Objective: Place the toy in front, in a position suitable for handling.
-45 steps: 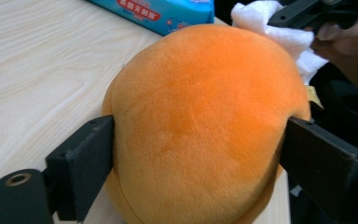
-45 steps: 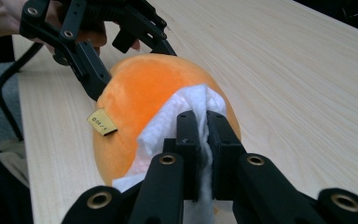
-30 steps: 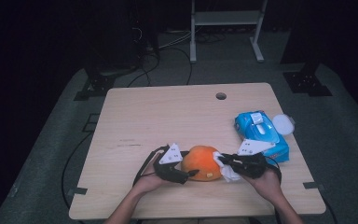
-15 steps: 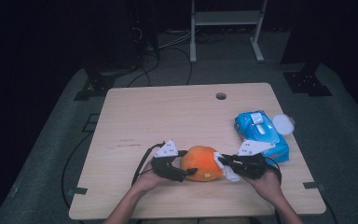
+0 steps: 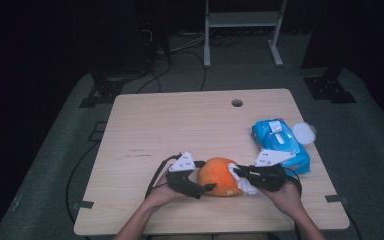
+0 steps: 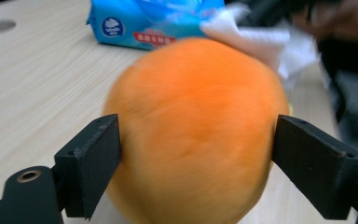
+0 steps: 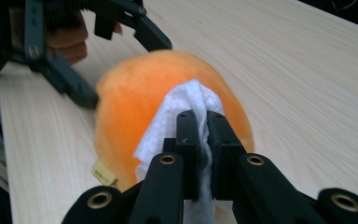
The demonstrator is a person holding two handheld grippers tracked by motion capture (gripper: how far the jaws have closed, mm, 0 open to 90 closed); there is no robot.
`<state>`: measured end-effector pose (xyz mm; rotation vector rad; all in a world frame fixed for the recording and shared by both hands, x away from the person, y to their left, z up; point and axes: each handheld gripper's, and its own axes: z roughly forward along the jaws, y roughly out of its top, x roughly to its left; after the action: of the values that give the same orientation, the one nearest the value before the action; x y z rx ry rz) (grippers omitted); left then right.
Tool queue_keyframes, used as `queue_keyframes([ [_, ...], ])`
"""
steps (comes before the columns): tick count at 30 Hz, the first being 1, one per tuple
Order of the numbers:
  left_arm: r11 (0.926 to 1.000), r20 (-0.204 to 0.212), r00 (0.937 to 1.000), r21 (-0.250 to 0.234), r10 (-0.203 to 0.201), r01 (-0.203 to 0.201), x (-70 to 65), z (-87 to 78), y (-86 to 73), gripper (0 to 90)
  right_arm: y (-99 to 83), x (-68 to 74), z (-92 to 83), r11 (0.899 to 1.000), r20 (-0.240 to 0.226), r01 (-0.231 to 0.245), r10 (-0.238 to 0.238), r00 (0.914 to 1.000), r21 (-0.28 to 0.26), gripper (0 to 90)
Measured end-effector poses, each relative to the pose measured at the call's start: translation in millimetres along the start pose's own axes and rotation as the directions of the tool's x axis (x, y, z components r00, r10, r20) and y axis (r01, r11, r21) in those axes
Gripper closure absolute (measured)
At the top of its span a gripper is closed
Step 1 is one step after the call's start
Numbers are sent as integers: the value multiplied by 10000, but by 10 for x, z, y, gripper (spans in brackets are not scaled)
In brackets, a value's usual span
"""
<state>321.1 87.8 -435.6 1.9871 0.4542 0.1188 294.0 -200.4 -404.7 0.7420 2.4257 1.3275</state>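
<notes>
On my left, the left gripper (image 5: 207, 187) sits at the near edge of the pale wood-grain tabletop (image 5: 180, 125). Its black jaws have just been opening, and I see them straddle the round, fuzzy orange plush ball (image 5: 221, 176), one flat pad at each flank. The blur keeps me from telling whether the pads still touch it, so I read this gripper as released around the ball.

The ball rests on the tabletop between my two grippers, soft and matte, with a small tag at its base.

To its right, the right gripper (image 5: 239, 172) is clenched on a thin, crumpled white wet wipe (image 5: 245, 182), and the wipe's loose end lies against the ball's surface.

Farther right lies a glossy blue plastic pack of wet wipes (image 5: 280, 145), flat and rectangular, its top flap raised. Just beside it rests a small round white lid (image 5: 304, 132).
</notes>
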Motion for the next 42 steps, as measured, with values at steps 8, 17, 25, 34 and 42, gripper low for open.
queue_keyframes([
  [8, 9957, -343, 9953, 262, 901, -893, -125, 69, 56, 269, 45, 46, -6, 9999, 200, 78, -76, 9998, -139, 835],
  [17, 9979, -471, 9976, 446, 500, -479, -93, 84, 32, 153, 1, -18, -56, 9995, 739, 268, -281, 9969, 188, 835],
  [25, 9938, -753, 9911, 274, 1097, -1079, -204, 77, 136, 369, 119, 132, -19, 9981, 386, 579, -570, 9976, -228, 835],
  [34, 9989, -483, 9979, 215, 430, -420, -131, 97, 111, 158, 16, -32, -40, 9992, -176, -170, 163, 9997, -352, 835],
  [42, 9989, -546, 9978, 325, 363, -346, -133, 99, 118, 273, 65, 53, -27, 9994, 6, 119, -119, 9999, -338, 835],
])
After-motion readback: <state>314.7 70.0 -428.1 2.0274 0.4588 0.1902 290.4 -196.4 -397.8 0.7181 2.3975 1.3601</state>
